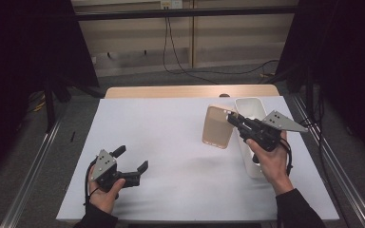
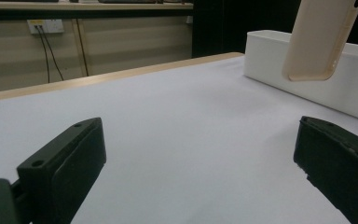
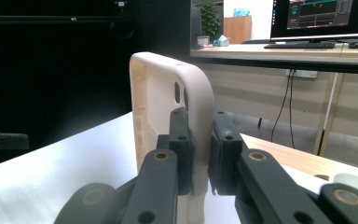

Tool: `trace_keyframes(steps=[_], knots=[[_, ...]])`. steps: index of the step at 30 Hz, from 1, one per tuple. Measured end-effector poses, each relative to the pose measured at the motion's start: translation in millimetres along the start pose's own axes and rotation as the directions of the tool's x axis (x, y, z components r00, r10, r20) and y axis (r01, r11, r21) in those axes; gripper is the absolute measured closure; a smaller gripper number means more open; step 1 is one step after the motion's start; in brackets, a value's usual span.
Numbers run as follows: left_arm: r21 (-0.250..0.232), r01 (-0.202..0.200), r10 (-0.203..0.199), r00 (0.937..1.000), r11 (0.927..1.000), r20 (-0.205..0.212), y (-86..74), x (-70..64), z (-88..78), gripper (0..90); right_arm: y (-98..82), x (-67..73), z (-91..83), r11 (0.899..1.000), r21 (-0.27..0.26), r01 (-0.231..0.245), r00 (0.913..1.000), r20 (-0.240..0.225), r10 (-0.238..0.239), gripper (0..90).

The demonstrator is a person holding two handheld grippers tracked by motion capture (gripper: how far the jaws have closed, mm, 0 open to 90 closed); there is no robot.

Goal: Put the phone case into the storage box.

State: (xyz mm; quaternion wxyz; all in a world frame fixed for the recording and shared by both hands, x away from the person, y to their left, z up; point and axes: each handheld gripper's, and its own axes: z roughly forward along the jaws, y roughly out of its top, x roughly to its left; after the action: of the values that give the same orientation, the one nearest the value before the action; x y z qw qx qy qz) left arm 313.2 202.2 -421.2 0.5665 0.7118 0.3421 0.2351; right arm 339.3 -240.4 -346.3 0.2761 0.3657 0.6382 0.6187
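High view: right gripper clamps phone case, left gripper open over table

High view places the right gripper (image 1: 233,118) in the right half of the frame, carried by the person's right hand (image 1: 272,159). Its 2 jaws are pressed together on the upper edge of a beige phone case (image 1: 217,127), which hangs clear of the white table surface (image 1: 171,142). The case sits just left of a white rectangular bin (image 1: 248,107), right of frame centre. The bin's long axis runs from upper centre-right toward lower right, and the right hand overlaps its near end.

Right gripper view confirms the grip: 1 jaw lies inside the case (image 3: 168,93) and 1 outside, both pads against its wall, near the camera cut-out. The case stands upright in the middle of the frame, its rounded corner toward the top.

The left gripper (image 1: 132,159) is in the lower left of the high view, held by the left hand (image 1: 105,192). Its jaws stand wide apart with nothing between them.

Left gripper view shows the 2 black jaws at the lower left and lower right corners, with bare white table (image 2: 177,140) between them. The case (image 2: 317,39) hangs at the upper right of that frame, in front of the bin (image 2: 270,51), well apart from the left jaws.
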Motion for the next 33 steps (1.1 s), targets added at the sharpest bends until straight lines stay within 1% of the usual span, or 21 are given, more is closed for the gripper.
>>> trace_keyframes(steps=[4, 6, 8, 10, 14, 17, 19, 24, 27, 29, 30, 31, 32, 33], knots=[[0.009, -0.006, 0.006, 0.9998, 0.9999, -0.02, -5.1, 3.8, -8.2, 2.1, 3.5, -6.6, -3.1, 1.0, -0.007, -0.001, 1.0, 0.009, 0.001, 81.7], [0.006, 0.011, -0.011, 0.9997, 0.9999, -0.021, -6.0, 4.5, -9.5, 2.0, 5.4, -9.7, -4.0, 1.0, -0.009, 0.002, 0.9999, 0.014, -0.002, 81.7], [-0.002, 0.008, -0.008, 0.9997, 1.0, -0.021, -4.9, 3.9, -9.7, 2.0, 7.4, -12.3, -4.8, 1.0, -0.008, 0.002, 0.9999, 0.013, -0.002, 81.7], [-0.008, 0.008, -0.008, 0.9999, 0.9999, -0.012, -3.8, 2.9, -9.4, 2.0, 9.8, -14.7, -5.5, 1.0, -0.006, 0.019, 0.9998, 0.008, -0.018, 81.7], [-0.009, -0.001, 0.001, 1.0, 1.0, -0.002, -4.0, 1.0, -8.2, 2.0, 14.8, -18.2, -8.0, 1.0, -0.001, 0.026, 0.9997, 0.006, -0.026, 81.7], [-0.014, 0.016, -0.015, 0.9996, 0.9998, 0.023, -4.3, -1.7, -6.0, 2.0, 20.6, -21.6, -9.9, 0.999, -0.002, 0.034, 0.9994, 0.003, -0.034, 81.6], [-0.018, 0.008, -0.008, 0.9997, 0.9998, 0.022, -4.1, -3.1, -5.7, 2.0, 24.6, -23.9, -11.3, 0.999, -0.005, 0.034, 0.9994, 0.005, -0.034, 81.7], [-0.013, 0.01, -0.01, 0.9997, 0.9999, 0.022, -4.5, -1.3, -4.7, 1.9, 34.1, -31.4, -14.7, 1.0, -0.016, 0.025, 0.9997, 0.007, -0.025, 81.7], [-0.025, 0.01, -0.01, 0.9998, 0.9996, 0.017, -1.8, 1.3, -2.4, 1.9, 39.4, -36.2, -15.7, 1.0, -0.019, 0.022, 0.9997, 0.014, -0.022, 81.7], [-0.032, 0.009, -0.009, 1.0, 0.9994, 0.003, -0.3, 2.6, -1.0, 1.9, 42.7, -39.9, -16.3, 1.0, -0.022, 0.02, 0.9996, 0.018, -0.02, 81.7], [-0.028, 0.011, -0.011, 0.9999, 0.9996, -0.001, -0.5, 3.1, -0.1, 1.9, 44.1, -41.9, -16.6, 1.0, -0.025, 0.018, 0.9997, 0.017, -0.017, 81.7], [-0.022, 0.006, -0.006, 1.0, 0.9997, 0.006, -1.0, 3.9, 0.5, 1.9, 45.2, -44.0, -17.0, 0.999, -0.029, 0.017, 0.9997, 0.016, -0.017, 81.6], [-0.022, 0.014, -0.014, 0.9999, 0.9997, 0.004, -1.2, 3.4, 0.7, 1.9, 46.3, -46.0, -17.5, 0.999, -0.028, 0.017, 0.9997, 0.02, -0.016, 81.6], [-0.024, 0.01, -0.01, 0.9999, 0.9997, 0.006, -1.0, 3.9, 0.7, 1.9, 47.3, -48.3, -17.9, 0.999, -0.029, 0.017, 0.9996, 0.022, -0.016, 81.7]])
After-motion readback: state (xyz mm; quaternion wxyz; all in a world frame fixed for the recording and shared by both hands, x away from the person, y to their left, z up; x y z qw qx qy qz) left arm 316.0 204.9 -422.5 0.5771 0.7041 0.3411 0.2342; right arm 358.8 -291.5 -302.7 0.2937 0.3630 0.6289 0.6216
